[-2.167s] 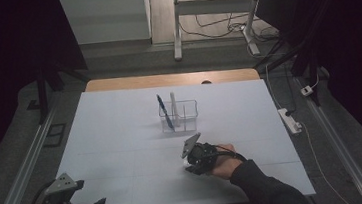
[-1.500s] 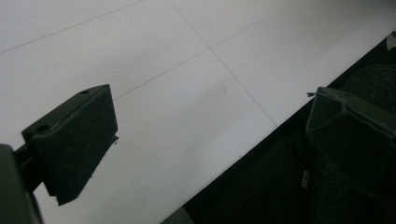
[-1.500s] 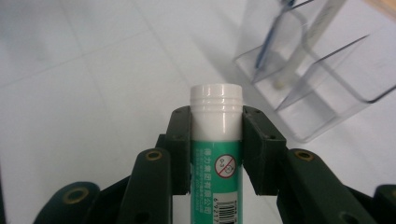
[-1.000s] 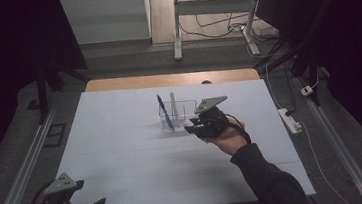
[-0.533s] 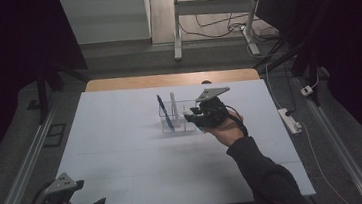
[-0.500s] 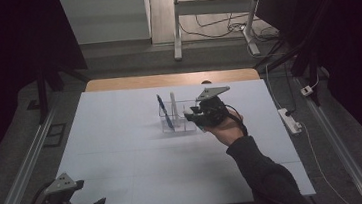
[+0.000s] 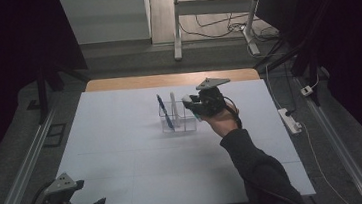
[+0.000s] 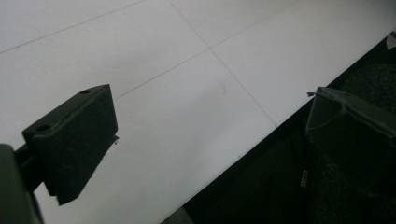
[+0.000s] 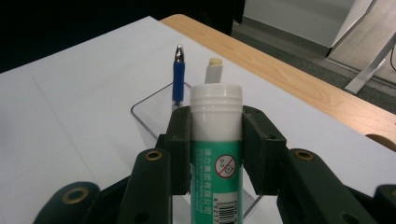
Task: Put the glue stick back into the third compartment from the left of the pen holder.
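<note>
Green-and-white, the glue stick (image 9: 215, 154) stands upright between the two black fingers (image 9: 180, 149) of the right gripper (image 9: 216, 156), which are clamped on its labelled body from either side while its white ribbed cap rises above them. In the high view the right gripper (image 7: 197, 105) hovers at the right side of a clear plastic organiser (image 7: 176, 118) that sits near the middle of the white bench (image 7: 123, 152), toward its far edge, with a dark sleeve running back from the hand to the near edge. A blue pen (image 7: 165, 112) leans in the organiser's left part and a white stick-shaped thing (image 7: 173, 102) stands upright just to its right; in the right gripper view both show just behind the glue stick's cap, the pen (image 9: 178, 74) with a silver tip and the white thing (image 9: 214, 72) with a pale end, above the organiser's curved clear rim (image 9: 144, 112). The left gripper (image 7: 68, 203) rests at the bench's near left corner, well apart from the organiser; its fingers (image 8: 70, 140) stand wide apart, with bare white bench and the dark edge between them.
</note>
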The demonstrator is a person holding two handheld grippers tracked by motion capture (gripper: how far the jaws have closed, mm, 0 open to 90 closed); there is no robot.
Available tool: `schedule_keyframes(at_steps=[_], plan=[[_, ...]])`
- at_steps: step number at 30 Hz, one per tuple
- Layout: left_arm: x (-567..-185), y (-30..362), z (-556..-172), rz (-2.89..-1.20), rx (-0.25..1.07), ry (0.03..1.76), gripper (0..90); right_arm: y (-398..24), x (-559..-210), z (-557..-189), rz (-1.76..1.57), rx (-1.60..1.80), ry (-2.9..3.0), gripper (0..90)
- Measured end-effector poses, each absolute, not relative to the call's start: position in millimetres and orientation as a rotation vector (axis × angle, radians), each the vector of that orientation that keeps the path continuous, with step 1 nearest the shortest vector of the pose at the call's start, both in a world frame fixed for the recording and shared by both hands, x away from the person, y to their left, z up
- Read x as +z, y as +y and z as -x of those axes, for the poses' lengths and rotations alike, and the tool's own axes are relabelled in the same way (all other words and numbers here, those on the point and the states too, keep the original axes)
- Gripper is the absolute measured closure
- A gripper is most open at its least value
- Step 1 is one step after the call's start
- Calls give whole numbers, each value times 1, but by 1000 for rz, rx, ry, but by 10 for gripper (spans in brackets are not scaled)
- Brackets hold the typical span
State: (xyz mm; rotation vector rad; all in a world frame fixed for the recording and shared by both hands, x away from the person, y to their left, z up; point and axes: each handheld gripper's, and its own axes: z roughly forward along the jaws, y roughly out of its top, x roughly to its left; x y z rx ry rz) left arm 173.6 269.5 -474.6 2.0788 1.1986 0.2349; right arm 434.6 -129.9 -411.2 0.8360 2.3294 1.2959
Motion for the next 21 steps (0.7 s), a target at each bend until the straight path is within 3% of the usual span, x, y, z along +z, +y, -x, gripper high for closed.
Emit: schedule_keyframes(at_steps=[21], plan=[[-475,269,-174,-2082,234,1194,26,-110,-424,-466,-856,1325,2244,652]])
